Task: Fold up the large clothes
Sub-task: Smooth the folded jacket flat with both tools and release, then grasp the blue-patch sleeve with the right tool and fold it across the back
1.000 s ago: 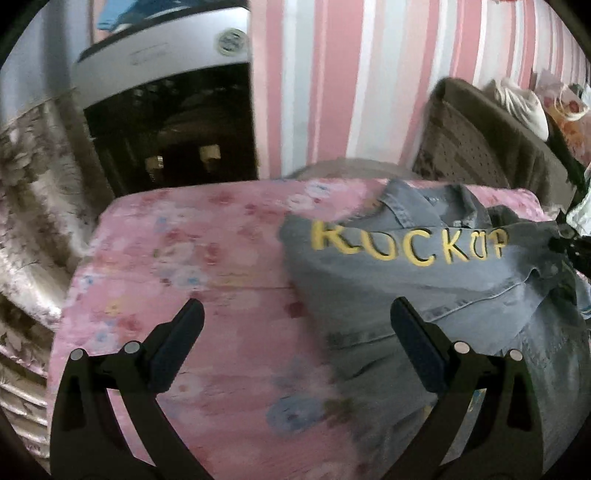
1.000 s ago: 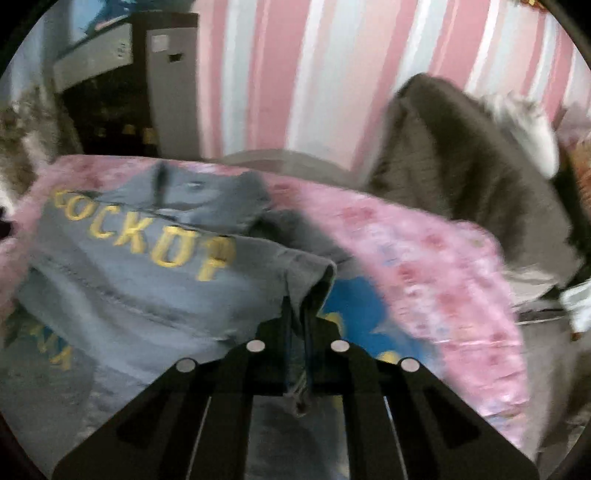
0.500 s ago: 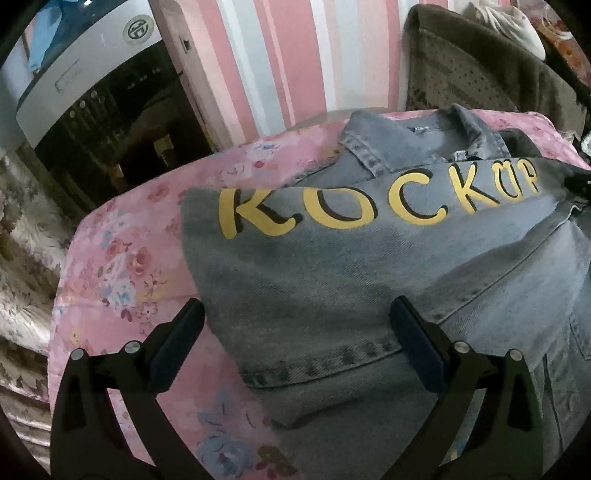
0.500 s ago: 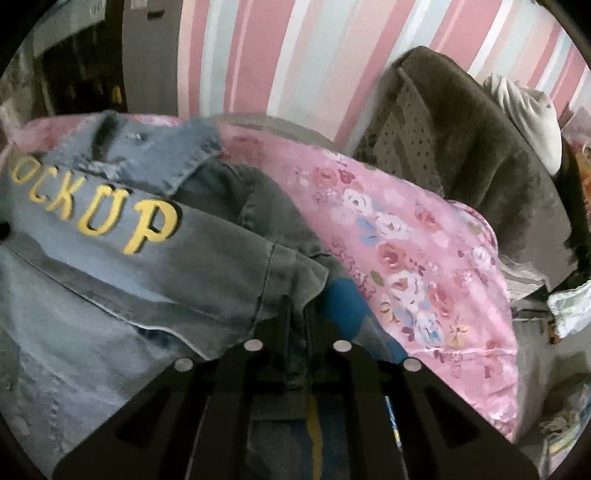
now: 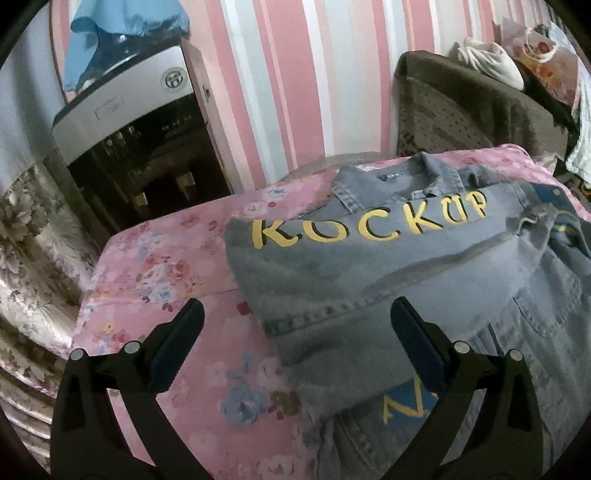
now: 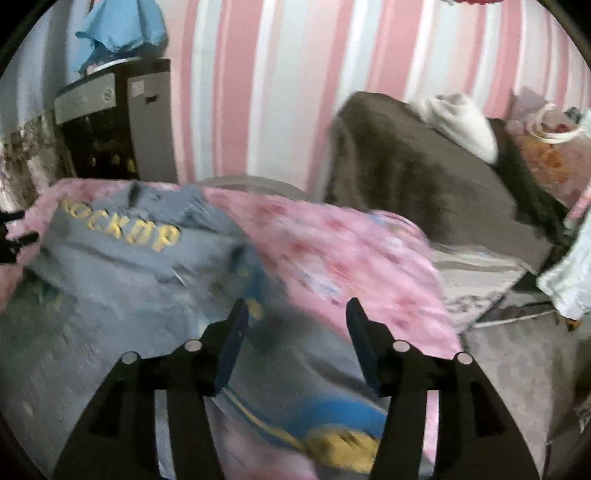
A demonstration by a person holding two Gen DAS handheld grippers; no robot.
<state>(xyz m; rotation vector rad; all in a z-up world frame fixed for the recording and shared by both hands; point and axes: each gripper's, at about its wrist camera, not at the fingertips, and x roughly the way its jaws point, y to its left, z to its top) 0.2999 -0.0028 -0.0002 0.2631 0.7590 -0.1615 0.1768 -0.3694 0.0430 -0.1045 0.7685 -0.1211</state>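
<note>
1. A bed covered by a pink floral sheet [image 5: 159, 266] carries everything; its far edge meets a wall with pink, white and pale grey stripes [image 5: 280, 74].
2. At the bed's far left corner stands a dark cabinet with a silver top band [image 5: 122, 107], and a blue cloth [image 5: 110, 33] is draped on top of it. A floral curtain [image 5: 26, 251] hangs along the bed's left edge.
3. Beyond the far right corner sits a brown upholstered seat [image 6: 413, 177] with a white bundle [image 6: 458, 118] lying on it.
4. The grey denim jacket [image 5: 369, 266] lies on the right half of the bed, its collar toward the far edge and its body running toward the near edge, so the long axis goes far to near. The yellow lettering "ROCKUP" [image 5: 369, 225] crosses it from left to right just below the collar. A blue patch with yellow print shows at the near part.
5. The left tongs [image 5: 295, 343] are spread wide, empty, above the jacket's left edge, where denim meets the sheet.
6. The right tongs [image 6: 295, 332] have just been opening; they stand parted with nothing pinched, over the jacket's right edge. That view is blurred.
</note>
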